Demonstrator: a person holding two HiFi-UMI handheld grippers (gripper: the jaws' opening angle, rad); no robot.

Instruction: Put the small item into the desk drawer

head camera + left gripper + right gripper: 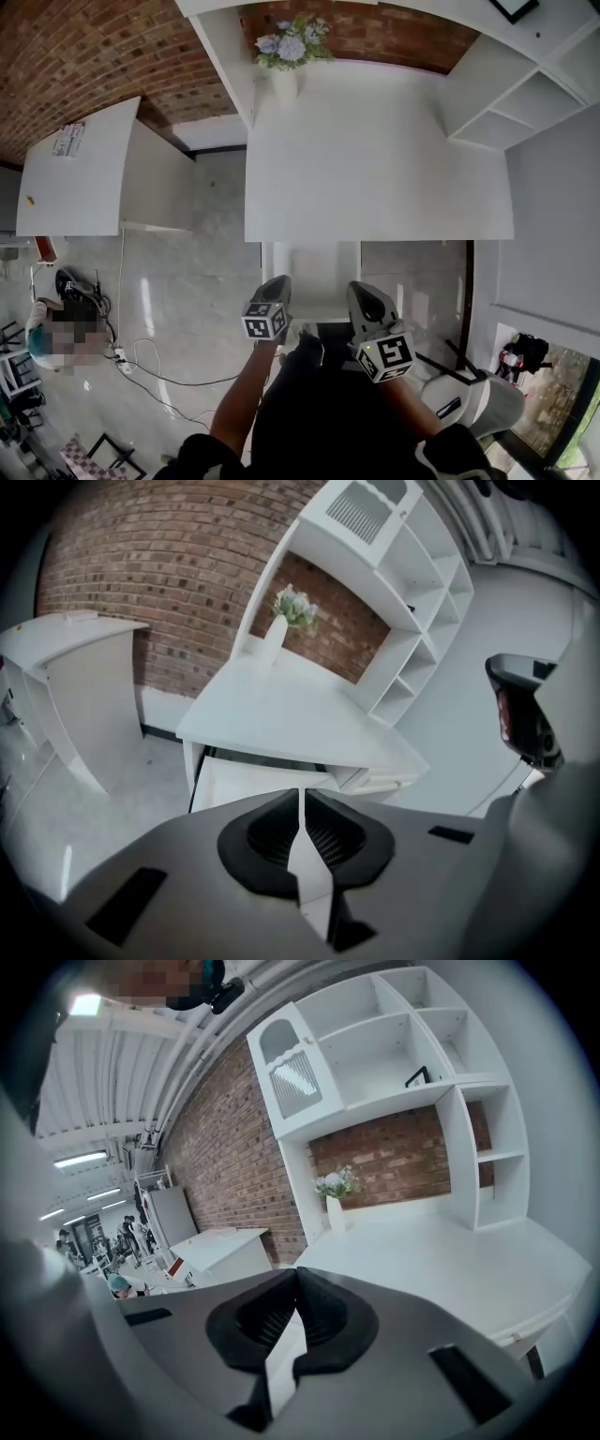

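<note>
Both grippers are empty. The left gripper (300, 797) has its jaws drawn together to a hairline slit with nothing between them. The right gripper (296, 1277) has its jaws meeting at the tips, also on nothing. They hang side by side just in front of the desk (375, 169), at the near end of the drawer (311, 272), pointing toward the desk and somewhat down.

No small item shows in any view. The desk top is bare except for a vase (284, 82) of flowers at its far edge. What can be seen of the drawer looks plain white, and I cannot tell whether the item lies inside it. Its weight, stiffness, long axis and heading therefore cannot be read here, nor can a good place to pinch it.

The drawer can be judged. It looks pulled out from under the desk's front edge, toward the person, with its sliding axis square to that edge. It is likely rigid white board, light and running on slides, so a gentle, steady push should move it. The best place to press would be the middle of its front panel, so that it does not skew. If the item is already inside, closing the drawer is probably all that remains.
</note>
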